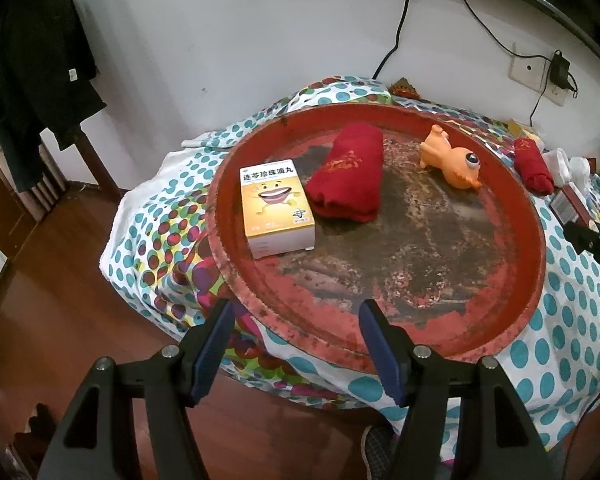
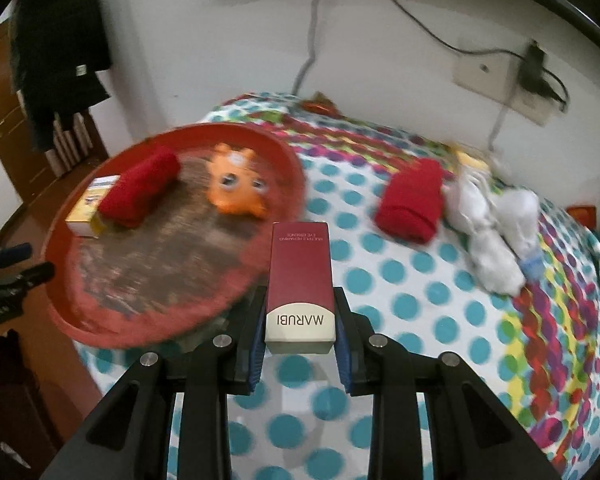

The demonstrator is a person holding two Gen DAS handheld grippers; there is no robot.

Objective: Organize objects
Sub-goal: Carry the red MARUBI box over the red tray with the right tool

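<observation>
Left wrist view: the left tool (image 1: pixel 296 354) hangs spread and empty before the red tray (image 1: pixel 536 248).

Right wrist view: the right tool (image 2: pixel 300 334) pinches the maroon carton (image 2: pixel 301 280) by its long sides near the tray's rim; it is probably light, stiff and crushable.

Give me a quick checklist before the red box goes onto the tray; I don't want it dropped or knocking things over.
1. Grip: right gripper fingers pinch both sides of the MARUBI box: ok.
2. Box position: it overlaps the near rim of the red tray, but height above it: cannot tell.
3. Free space on tray: the worn near area in front of the orange toy is bare: ok.
4. Items already in the tray, yellow medicine box and red rolled cloth, lie at the far side, apart from the drop spot: ok.
5. Left gripper open, empty, at the tray's near rim: ok.
6. Right view sharpness: blurred, so motion unsettled: not ok.
</observation>
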